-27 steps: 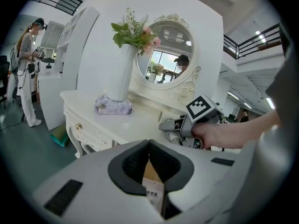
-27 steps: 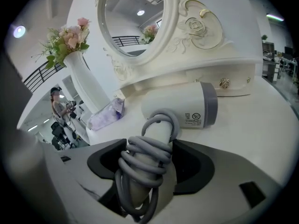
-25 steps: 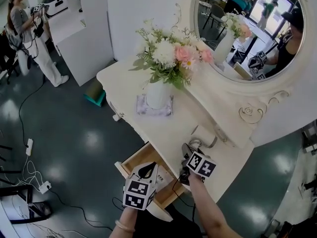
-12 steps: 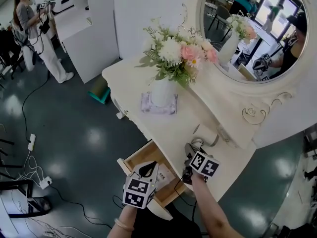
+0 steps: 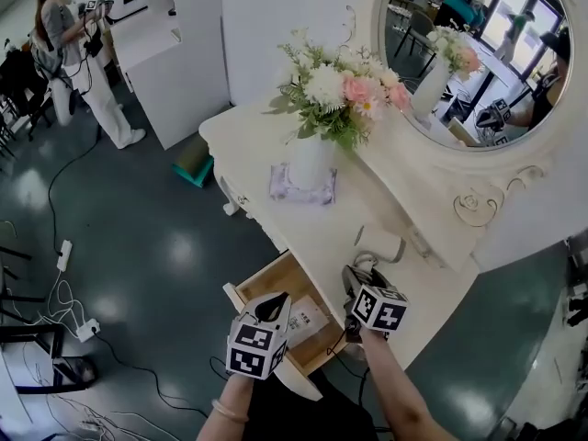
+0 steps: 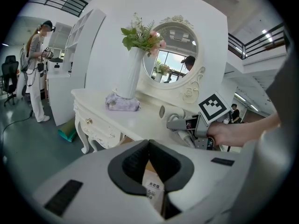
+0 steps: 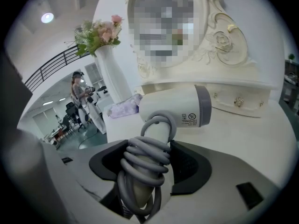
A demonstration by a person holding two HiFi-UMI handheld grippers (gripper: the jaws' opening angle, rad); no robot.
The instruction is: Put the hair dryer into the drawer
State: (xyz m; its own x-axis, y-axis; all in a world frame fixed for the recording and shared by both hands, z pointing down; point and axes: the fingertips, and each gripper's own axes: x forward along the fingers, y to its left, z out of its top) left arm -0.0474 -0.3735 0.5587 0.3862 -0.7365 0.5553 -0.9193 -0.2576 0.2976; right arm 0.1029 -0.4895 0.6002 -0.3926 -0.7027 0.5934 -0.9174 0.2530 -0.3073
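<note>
The white hair dryer [image 5: 379, 244] with a grey rear ring lies on the white dressing table [image 5: 303, 228], its handle wound with grey cord. My right gripper [image 5: 355, 281] is shut on that wrapped handle; in the right gripper view the hair dryer [image 7: 175, 107] runs from between the pads of the right gripper [image 7: 149, 164] towards the mirror. The drawer [image 5: 260, 288] below the tabletop stands pulled out, with a labelled packet [image 5: 303, 320] inside. My left gripper [image 5: 267, 310] hovers over the drawer, shut and holding nothing. In the left gripper view the left gripper [image 6: 148, 143] shows its tips together.
A white vase of flowers [image 5: 312, 159] stands on a lilac cloth [image 5: 303, 186] on the tabletop. An oval mirror [image 5: 478, 53] backs the table. A person [image 5: 78, 53] stands far left; cables [image 5: 64, 255] and a green box [image 5: 193, 163] lie on the floor.
The head view has swung a little, so the table sits further right. My right gripper has rolled slightly and edged up with the dryer handle. The left gripper holds its place.
</note>
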